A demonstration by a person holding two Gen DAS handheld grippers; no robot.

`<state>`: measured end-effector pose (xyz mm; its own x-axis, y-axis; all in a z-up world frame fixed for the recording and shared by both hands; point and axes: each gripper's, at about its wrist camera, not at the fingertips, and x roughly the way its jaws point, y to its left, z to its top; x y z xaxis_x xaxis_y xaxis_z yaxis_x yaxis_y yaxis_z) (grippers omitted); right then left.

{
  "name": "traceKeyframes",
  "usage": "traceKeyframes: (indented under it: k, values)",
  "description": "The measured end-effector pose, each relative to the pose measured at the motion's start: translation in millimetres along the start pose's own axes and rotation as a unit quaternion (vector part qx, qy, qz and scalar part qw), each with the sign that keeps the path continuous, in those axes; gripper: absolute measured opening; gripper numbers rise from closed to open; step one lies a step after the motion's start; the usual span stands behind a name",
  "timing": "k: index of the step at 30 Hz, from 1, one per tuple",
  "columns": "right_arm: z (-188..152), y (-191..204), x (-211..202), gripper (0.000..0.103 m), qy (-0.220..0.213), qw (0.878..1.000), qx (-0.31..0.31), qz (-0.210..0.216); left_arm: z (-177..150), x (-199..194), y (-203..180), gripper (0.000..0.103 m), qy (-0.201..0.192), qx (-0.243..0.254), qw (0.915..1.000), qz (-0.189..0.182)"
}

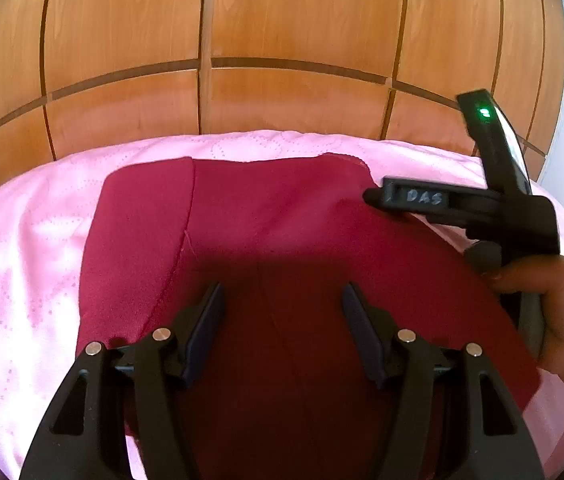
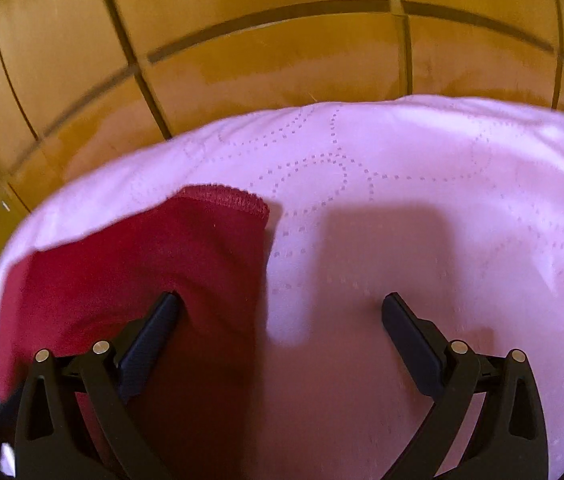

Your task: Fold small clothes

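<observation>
- The dark red garment (image 1: 282, 216) lies spread flat on the pink bedspread (image 1: 26, 248), reaching almost to the bed's far edge, where wooden cupboard doors (image 1: 282, 40) rise behind it.
- The left tongs (image 1: 282, 320) hang over the middle of the garment with their jaws apart and nothing between them.
- The right tongs (image 2: 280, 320) are also apart and empty. One finger sits over the garment's right side and the other over bare bedspread, close to the hemmed corner (image 2: 226, 200).
- In the left wrist view the right tongs (image 1: 374, 196) point at that far right corner, held by the person's hand (image 1: 554, 304).
- Risk: closing here, the right tongs may pinch bedspread together with the garment, since the edge runs between the fingers. The fold would then drag the cover along.
- Risk: a grip on a single layer would leave the lower layer behind and spoil the fold.
- Risk: the smooth bedspread may let the whole garment slide rather than fold.
- Hard to make out: the right wrist view is blurred, and the garment's near edge is hidden behind both tools. What kind of garment it is I cannot tell.
</observation>
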<state>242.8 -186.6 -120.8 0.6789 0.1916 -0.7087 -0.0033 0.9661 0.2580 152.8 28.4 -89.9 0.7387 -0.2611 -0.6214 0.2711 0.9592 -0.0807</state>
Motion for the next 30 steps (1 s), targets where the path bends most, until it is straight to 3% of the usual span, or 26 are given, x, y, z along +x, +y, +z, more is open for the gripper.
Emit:
traceKeyframes:
  k: [2, 4, 6, 9, 12, 18, 30]
  values:
    - [-2, -8, -12, 0.1, -0.009, 1.0, 0.019, 0.013, 4, -13, -5, 0.071, -0.002, -0.012, 0.9998, -0.018]
    - [-2, -10, -22, 0.1, -0.016, 0.999, 0.02, 0.027, 6, -28, -14, 0.073, -0.014, -0.02, 0.9978, -0.062]
    - [-2, -10, -31, 0.099, -0.017, 0.999, 0.005, 0.042, 6, -36, -35, 0.073, -0.021, 0.015, 0.9968, -0.076]
    - [3, -7, -38, 0.099, -0.022, 0.999, -0.029, 0.016, 0, -29, -60, 0.073, -0.015, 0.074, 0.9954, -0.059]
    - [7, -4, -42, 0.099, -0.022, 0.999, -0.046, 0.008, -8, -13, -67, 0.072, 0.009, 0.08, 0.9957, -0.046]
    - [11, 4, -40, 0.099, -0.022, 0.997, -0.072, -0.008, -25, -12, -73, 0.073, -0.006, 0.114, 0.9931, -0.027]
    - [16, 28, -12, 0.099, -0.006, 0.994, -0.105, -0.021, -36, -13, -65, 0.073, -0.024, 0.11, 0.9931, -0.034]
